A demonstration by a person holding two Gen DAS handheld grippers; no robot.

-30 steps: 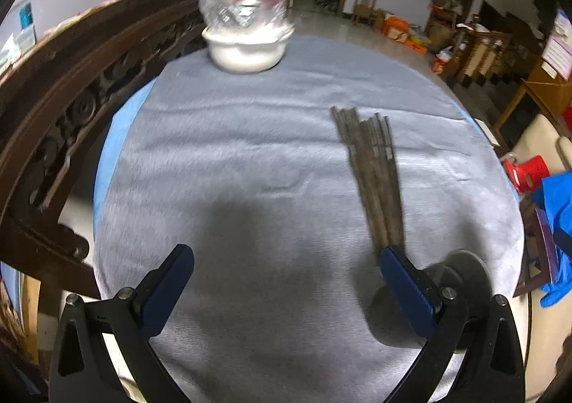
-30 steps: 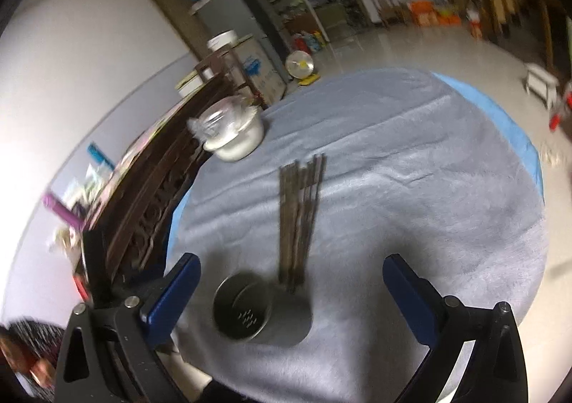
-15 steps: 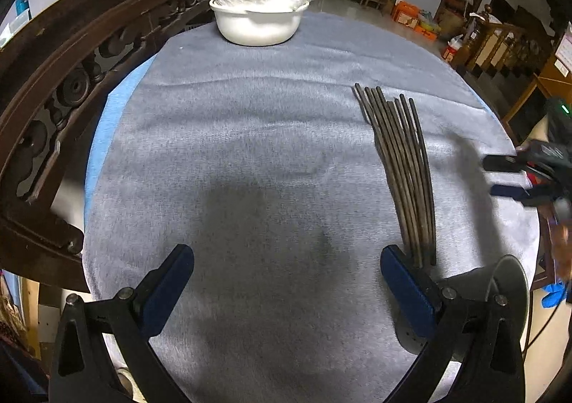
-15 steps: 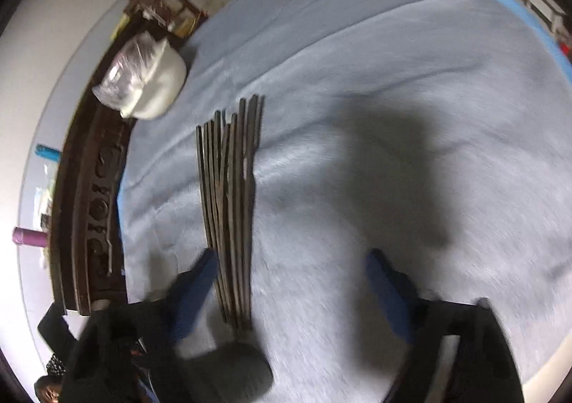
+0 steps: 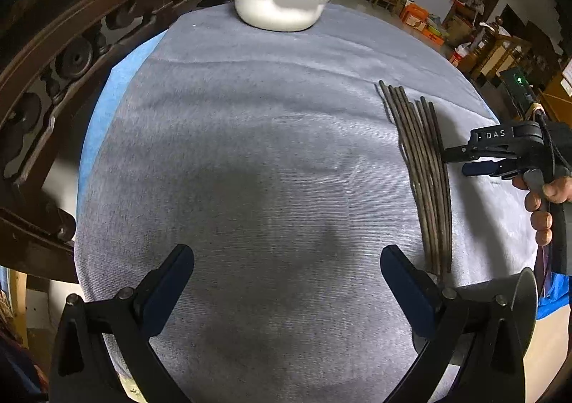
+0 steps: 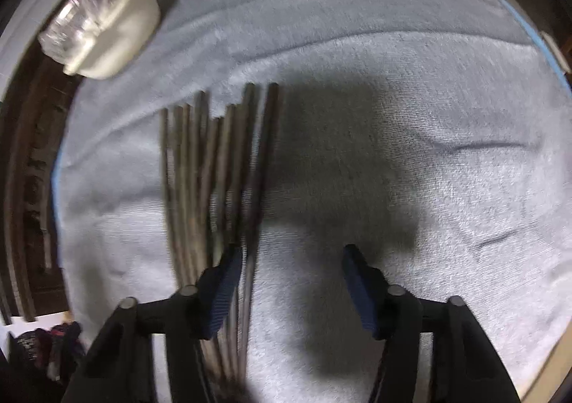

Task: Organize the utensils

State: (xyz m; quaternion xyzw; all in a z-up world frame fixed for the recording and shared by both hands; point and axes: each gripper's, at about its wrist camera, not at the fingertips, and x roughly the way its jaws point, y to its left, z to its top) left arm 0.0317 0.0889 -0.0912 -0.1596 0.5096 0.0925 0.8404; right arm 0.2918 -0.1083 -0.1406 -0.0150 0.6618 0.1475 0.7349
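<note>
So the chopsticks (image 5: 423, 174) are lying side by side in a loose fan on the grey cloth (image 5: 250, 152) covering the round table, toward its right side, with their near ends just beside a metal holder (image 5: 525, 299) tipped at the near right edge. That's probably where they're meant to end up.

The right gripper (image 6: 289, 260) points steeply down over the bundle. Its jaws have just been closing but they're half apart, and nothing is clamped yet. The left pad sits at the right edge of the bundle, with the outermost stick running just inside it, so the person seems to be lining up to pinch 1 stick off the side.

The left gripper (image 5: 286, 263) hangs over bare cloth to the left of the sticks, jaws wide apart, holding nothing. A white bowl (image 5: 279, 9) under plastic wrap sits at the far edge, well apart from everything.
</note>
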